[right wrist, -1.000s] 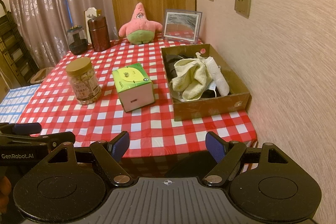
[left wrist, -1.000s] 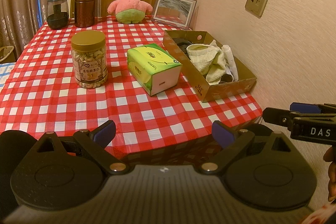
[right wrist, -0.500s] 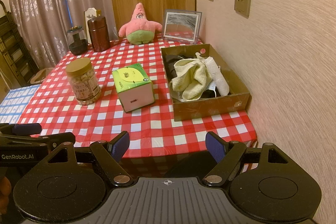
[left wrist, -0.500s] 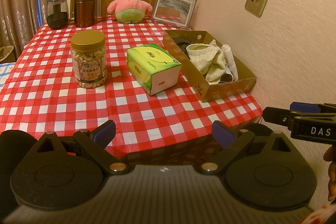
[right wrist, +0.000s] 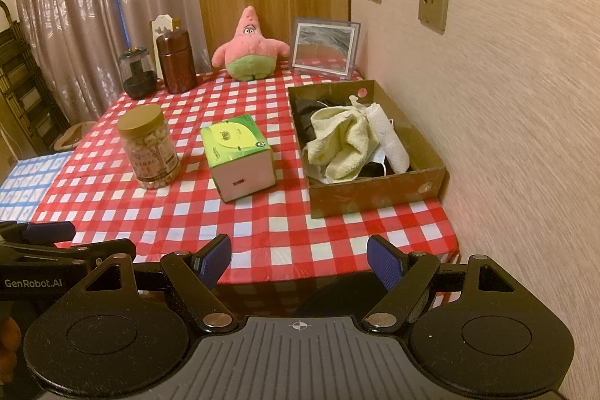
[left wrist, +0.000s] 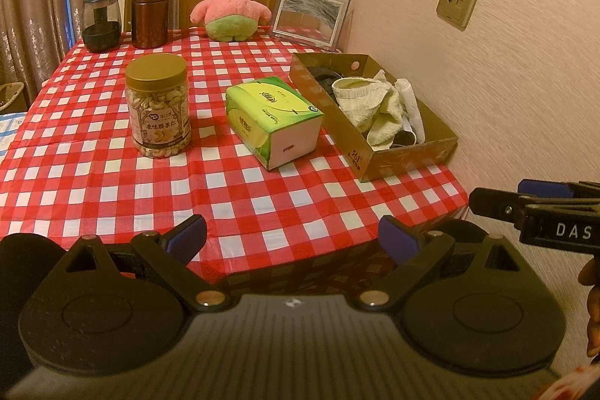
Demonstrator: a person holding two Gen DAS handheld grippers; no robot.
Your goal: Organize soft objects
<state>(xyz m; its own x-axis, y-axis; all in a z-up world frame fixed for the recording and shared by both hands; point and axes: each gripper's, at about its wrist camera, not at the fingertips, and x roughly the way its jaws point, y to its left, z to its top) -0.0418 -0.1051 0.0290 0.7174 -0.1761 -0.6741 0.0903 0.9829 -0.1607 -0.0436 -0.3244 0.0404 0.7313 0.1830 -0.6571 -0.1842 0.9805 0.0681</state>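
Observation:
A pink and green star plush (left wrist: 229, 6) (right wrist: 250, 47) sits upright at the far edge of the red-checked table (left wrist: 93, 175) (right wrist: 262, 223). A brown cardboard box (left wrist: 408, 156) (right wrist: 375, 194) by the wall holds a cream towel (left wrist: 369, 102) (right wrist: 341, 143), a white cloth (right wrist: 390, 137) and dark items. A green tissue pack (left wrist: 272, 117) (right wrist: 234, 150) lies mid-table. My left gripper (left wrist: 292, 237) and right gripper (right wrist: 298, 259) are both open and empty, held before the table's near edge, far from the objects.
A gold-lidded nut jar (left wrist: 157, 104) (right wrist: 148, 145) stands left of the tissue pack. A brown canister (left wrist: 149, 12), a dark glass jar (left wrist: 101, 23) and a picture frame (left wrist: 309, 15) line the far edge. The wall runs along the right.

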